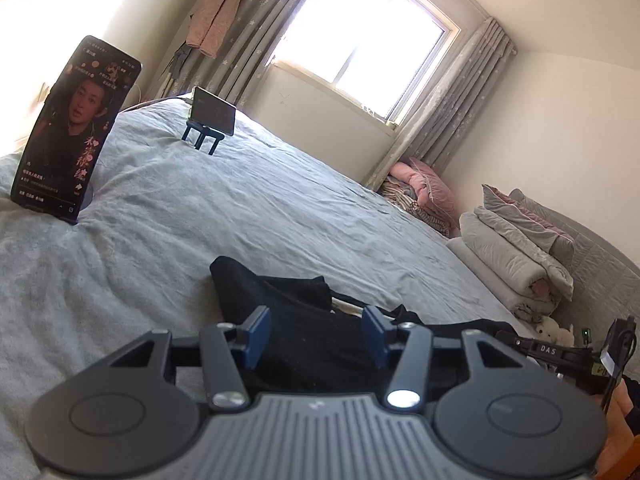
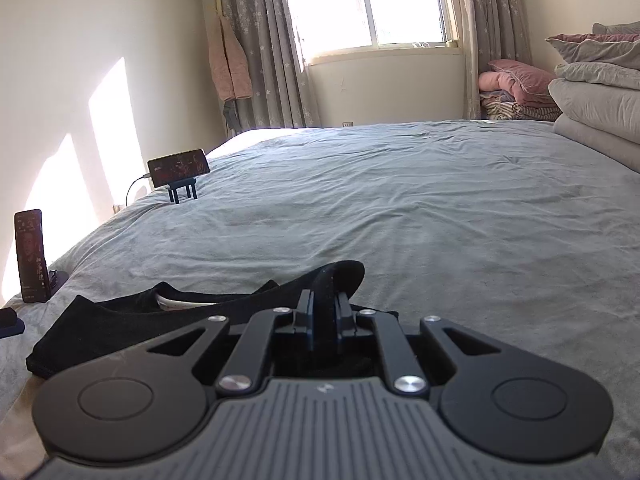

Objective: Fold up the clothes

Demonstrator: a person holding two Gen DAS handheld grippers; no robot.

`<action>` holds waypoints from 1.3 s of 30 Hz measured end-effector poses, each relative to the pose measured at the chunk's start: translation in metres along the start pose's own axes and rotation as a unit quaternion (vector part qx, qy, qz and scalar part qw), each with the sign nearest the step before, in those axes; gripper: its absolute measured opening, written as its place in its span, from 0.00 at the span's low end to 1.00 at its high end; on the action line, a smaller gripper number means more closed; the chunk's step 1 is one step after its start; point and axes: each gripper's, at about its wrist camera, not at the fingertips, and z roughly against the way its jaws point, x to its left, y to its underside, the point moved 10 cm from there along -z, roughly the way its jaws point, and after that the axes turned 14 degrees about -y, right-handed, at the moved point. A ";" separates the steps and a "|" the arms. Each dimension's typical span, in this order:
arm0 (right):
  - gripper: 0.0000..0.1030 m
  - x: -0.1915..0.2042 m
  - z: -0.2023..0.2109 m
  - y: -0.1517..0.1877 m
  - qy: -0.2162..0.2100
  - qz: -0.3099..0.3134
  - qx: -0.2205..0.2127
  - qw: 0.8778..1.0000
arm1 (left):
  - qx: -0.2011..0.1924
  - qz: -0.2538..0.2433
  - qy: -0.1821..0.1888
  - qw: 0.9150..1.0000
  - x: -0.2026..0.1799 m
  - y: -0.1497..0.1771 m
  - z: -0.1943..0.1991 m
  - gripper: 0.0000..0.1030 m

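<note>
The left tongs (image 1: 317, 336) are standing wide apart, their blue pads (image 1: 256, 332) straddling the black garment (image 1: 288, 320) without gripping it. The right tongs (image 2: 325, 314) are pinched nearly together on a raised fold of the same garment (image 2: 120, 320), the cloth standing up between the pads and curling over past the tips. The garment is lying low on the near part of the bed (image 2: 400, 208), mostly flat, with a strip of white showing at its neck opening (image 2: 180, 303). In the left wrist view the right tongs' body is showing at the far right edge, just beside the garment. Farther off to the left, a phone (image 1: 76, 128) is standing upright on the bed with its screen lit, and beyond it a second phone (image 2: 178, 168) is sitting sideways on a small stand. Folded grey quilts (image 1: 516, 248) are piled at the right side of the bed. At the far wall, grey curtains (image 2: 256, 40) are framing a bright window (image 2: 360, 4), and a pink coat (image 2: 228, 60) is hanging beside them.
</note>
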 end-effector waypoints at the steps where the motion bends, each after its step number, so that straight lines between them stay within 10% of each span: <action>1: 0.12 -0.007 -0.003 0.009 0.005 -0.007 0.012 1.000 | 0.006 -0.004 -0.003 1.000 -0.001 0.003 -0.004 0.49; 12: 0.13 -0.015 -0.013 0.035 0.017 0.005 0.049 0.999 | 0.056 -0.068 -0.083 0.993 0.008 0.026 -0.027 0.45; 20: 0.48 -0.003 0.006 0.018 0.021 0.057 0.034 0.998 | 0.010 -0.117 -0.073 0.990 -0.012 0.002 -0.008 0.45; 26: 0.41 0.011 -0.004 0.010 0.012 0.098 0.022 0.995 | 0.009 -0.137 -0.083 0.987 -0.010 -0.016 -0.034 0.17; 35: 0.24 -0.004 -0.034 0.041 0.016 0.098 0.071 0.993 | 0.054 -0.191 -0.098 0.975 0.003 0.004 -0.097 0.14; 39: 0.14 -0.015 -0.026 0.041 0.025 0.081 0.064 0.994 | 0.057 -0.154 -0.081 0.983 0.014 0.004 -0.094 0.13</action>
